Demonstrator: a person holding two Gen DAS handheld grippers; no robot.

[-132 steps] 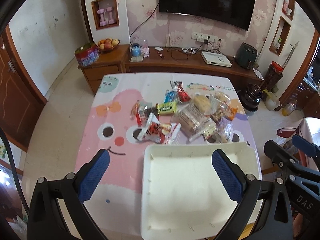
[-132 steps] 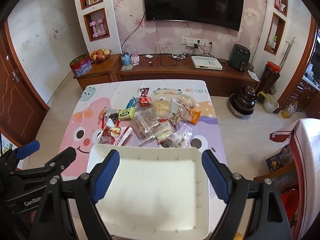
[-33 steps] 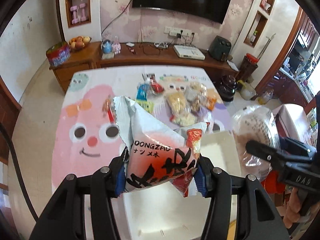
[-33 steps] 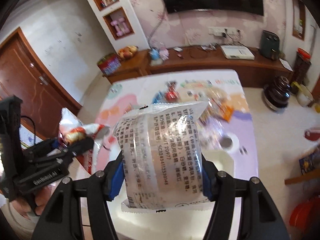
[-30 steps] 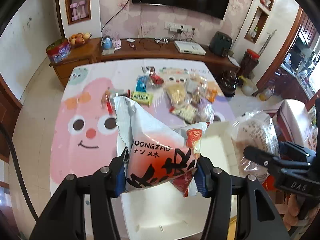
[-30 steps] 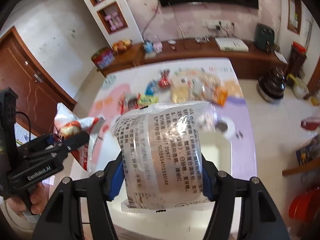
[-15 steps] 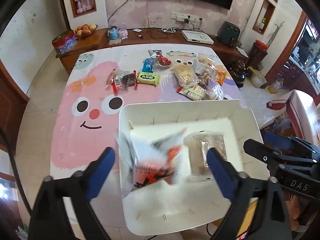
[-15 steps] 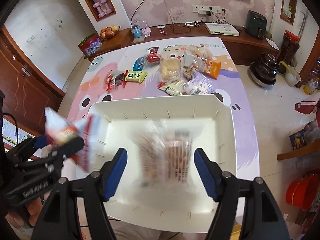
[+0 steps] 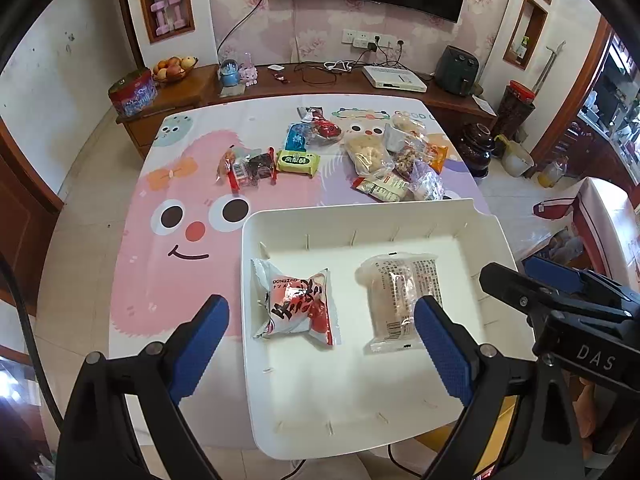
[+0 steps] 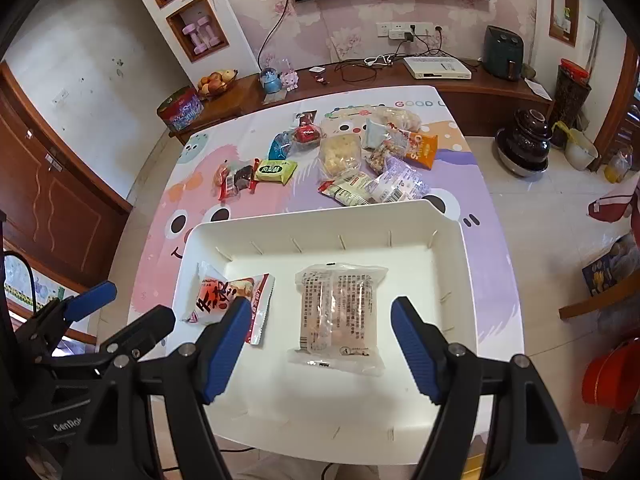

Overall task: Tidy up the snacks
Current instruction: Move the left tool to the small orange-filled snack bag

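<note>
A white tray (image 9: 360, 210) (image 10: 312, 216) sits at the near end of the table. In it lie a red-and-silver snack packet (image 9: 298, 304) (image 10: 220, 296) on the left and a clear cake packet (image 9: 400, 292) (image 10: 338, 312) to its right. My left gripper (image 9: 320, 306) hangs open above the red packet, touching nothing. My right gripper (image 10: 320, 306) stands open over the clear packet, its pads apart from it. Each gripper shows at the edge of the other's view, the right gripper (image 9: 516, 272) and the left gripper (image 10: 128, 308).
Several loose snacks lie beyond the tray: a green packet (image 9: 298, 160) (image 10: 276, 170), small dark and red packets (image 9: 248, 166), and a pile of clear and orange bags (image 9: 396, 160) (image 10: 376, 160). The cartoon tablecloth (image 9: 160, 272) shows left of the tray. A wooden cabinet (image 9: 320, 80) stands behind.
Both grippers held packets a second ago, the left the red one and the right the clear one. Both have opened, and the packets now lie in the tray.
</note>
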